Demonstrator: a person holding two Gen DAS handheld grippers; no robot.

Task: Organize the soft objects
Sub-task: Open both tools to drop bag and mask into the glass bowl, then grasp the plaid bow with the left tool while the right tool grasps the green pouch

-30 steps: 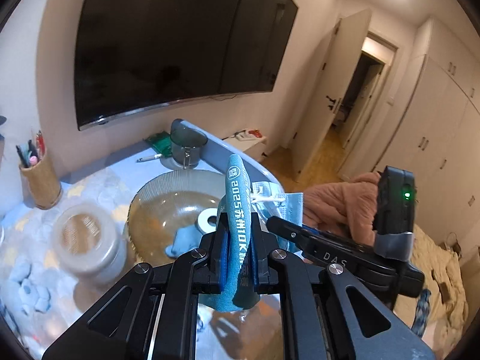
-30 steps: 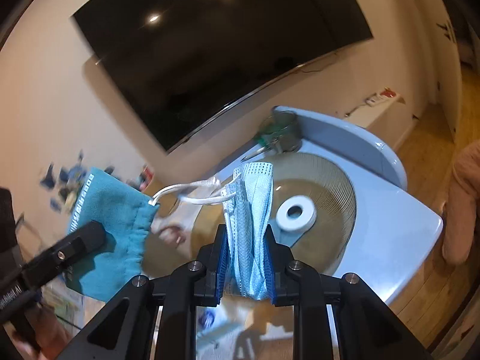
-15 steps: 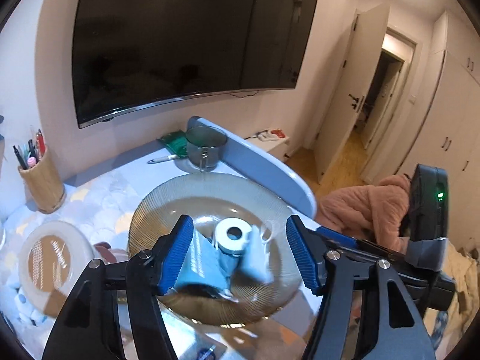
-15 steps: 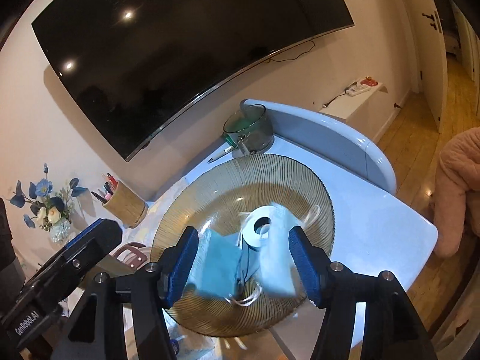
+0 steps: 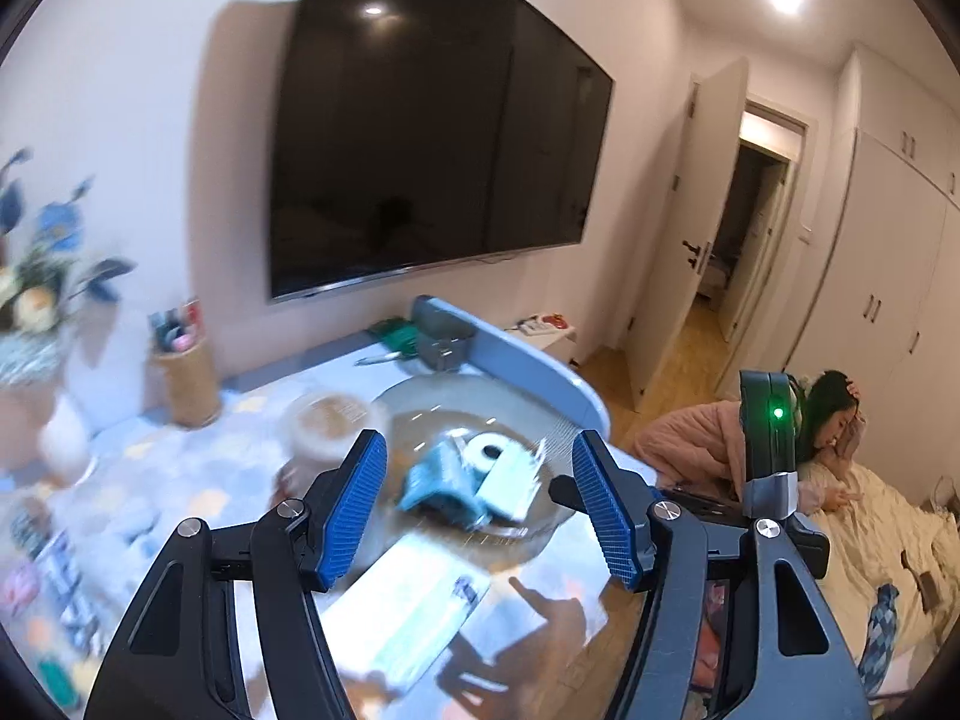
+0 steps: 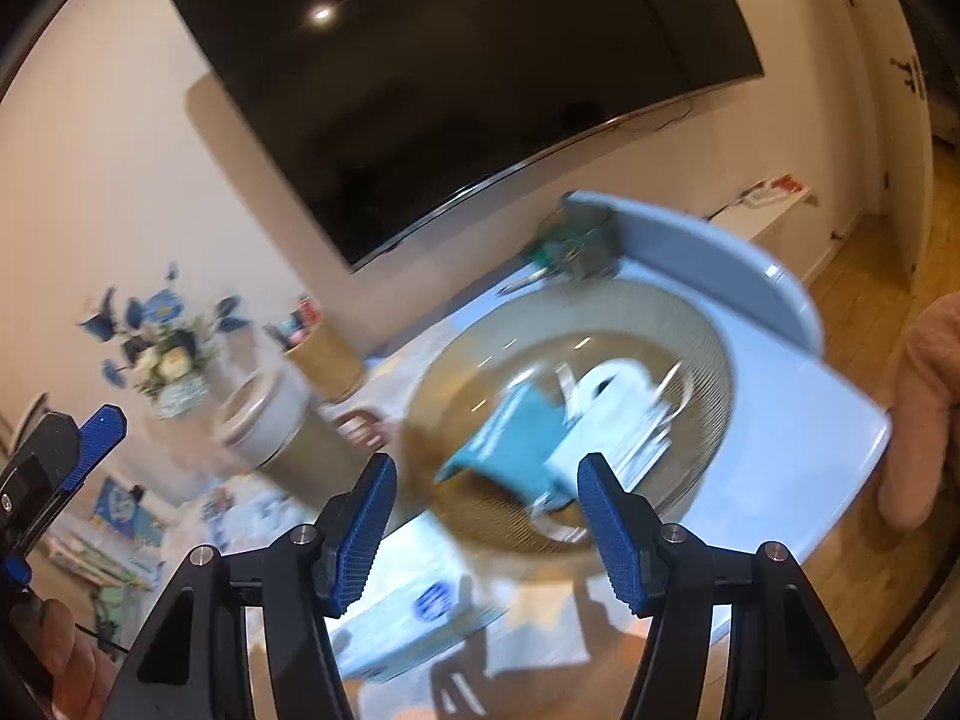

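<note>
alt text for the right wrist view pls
The right claw hangs open and empty over a ribbed glass bowl holding a teal pouch, a pale face mask and a white tape roll. A jar, pen cup and flowers stand to the left, blurred.

A large black curved television point(image 5: 438, 138) hangs on the pale wall; below it a woven tan pen holder point(image 5: 186, 381) stands on the blue-patterned tabletop point(image 5: 162, 480), near a blurred vase of blue and white flowers point(image 6: 162, 354); a lidded beige jar point(image 6: 270, 420) stands close by; a person in pink point(image 5: 708, 444) leans on a cream-covered bed point(image 5: 870, 528); white wardrobe doors point(image 5: 888, 276) line the right wall.
</note>
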